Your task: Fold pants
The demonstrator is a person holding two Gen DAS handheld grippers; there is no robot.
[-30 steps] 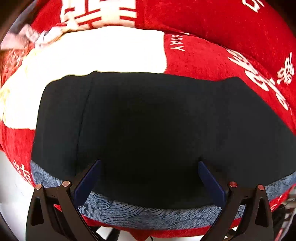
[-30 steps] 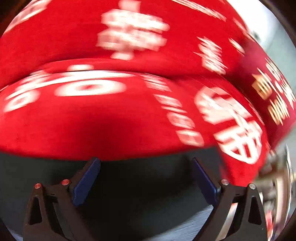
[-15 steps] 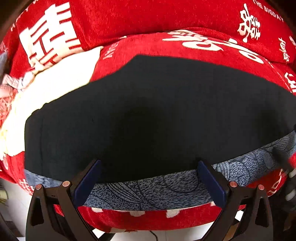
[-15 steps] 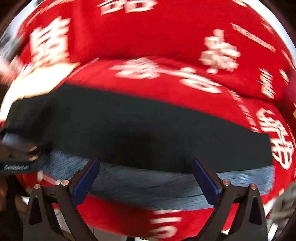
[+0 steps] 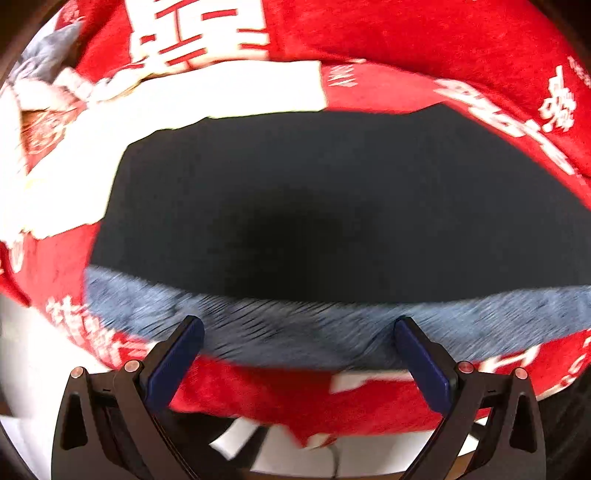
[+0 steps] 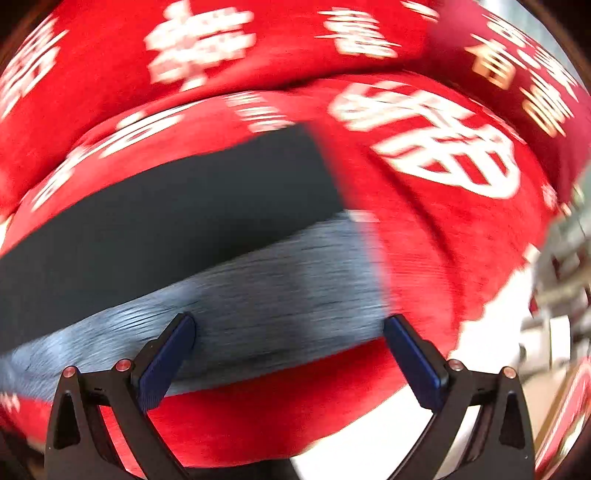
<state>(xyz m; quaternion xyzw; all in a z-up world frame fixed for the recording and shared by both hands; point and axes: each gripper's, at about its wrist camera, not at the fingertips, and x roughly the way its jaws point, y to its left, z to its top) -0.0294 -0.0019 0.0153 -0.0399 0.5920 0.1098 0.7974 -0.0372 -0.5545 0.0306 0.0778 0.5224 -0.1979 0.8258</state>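
Both views have swung since half a second ago, the right one toward the pants' [image 6: 166, 214] right end. The dark pants [image 5: 332, 206] lie flat on the red blanket [image 5: 424, 33] with blurred white characters. Left gripper [image 5: 295, 354] and right gripper [image 6: 288, 350] hover spread wide over the grey waistband [image 5: 280, 332], holding nothing.

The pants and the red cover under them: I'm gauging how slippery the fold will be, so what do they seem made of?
The pants look like a smooth, matte dark woven or knit fabric with no sheen; their blue-grey band seems a printed cloth, though blurred. The red cover looks plush, like velvet or fleece: a fuzzy nap shows.
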